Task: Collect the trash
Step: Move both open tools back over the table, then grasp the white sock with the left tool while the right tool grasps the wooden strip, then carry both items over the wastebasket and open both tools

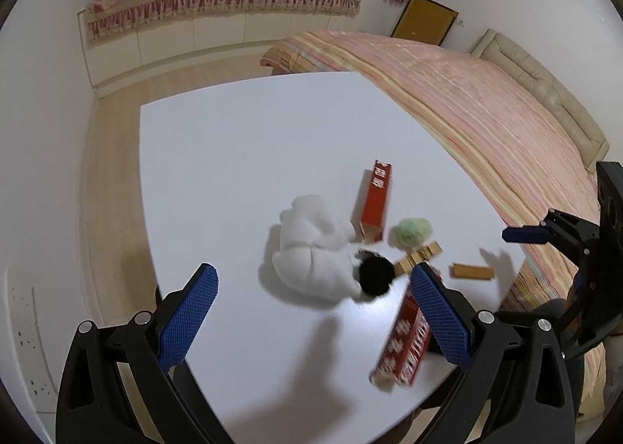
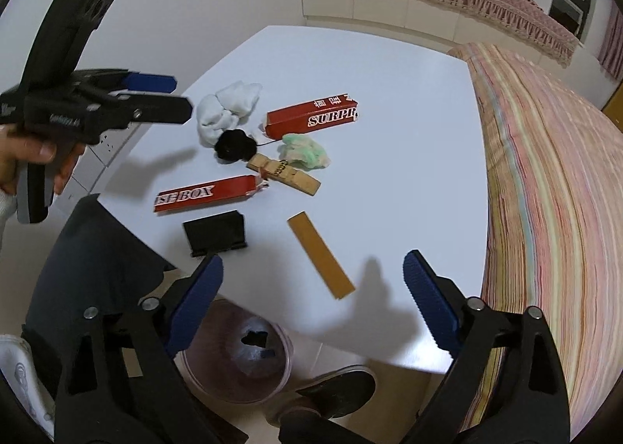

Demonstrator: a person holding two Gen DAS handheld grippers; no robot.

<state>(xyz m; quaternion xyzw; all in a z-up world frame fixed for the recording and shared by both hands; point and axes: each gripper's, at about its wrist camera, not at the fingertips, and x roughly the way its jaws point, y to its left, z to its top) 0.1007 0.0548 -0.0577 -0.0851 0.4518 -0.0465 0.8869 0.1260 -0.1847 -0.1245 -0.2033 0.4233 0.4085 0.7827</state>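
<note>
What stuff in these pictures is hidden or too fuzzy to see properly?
- Near red box, left wrist view: blurred, and the left gripper's finger covers its far end.
- Black clump, both views: a dark shape, so what it is stays unclear.
- Bin under the table, right wrist view: the right gripper's finger and the table edge hide part of it; contents are blurry.
- Black stand: absent from the left wrist view.

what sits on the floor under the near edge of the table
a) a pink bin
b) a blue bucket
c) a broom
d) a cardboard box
a: the right wrist view shows a round pink bin on the floor below the white table edge.
</note>
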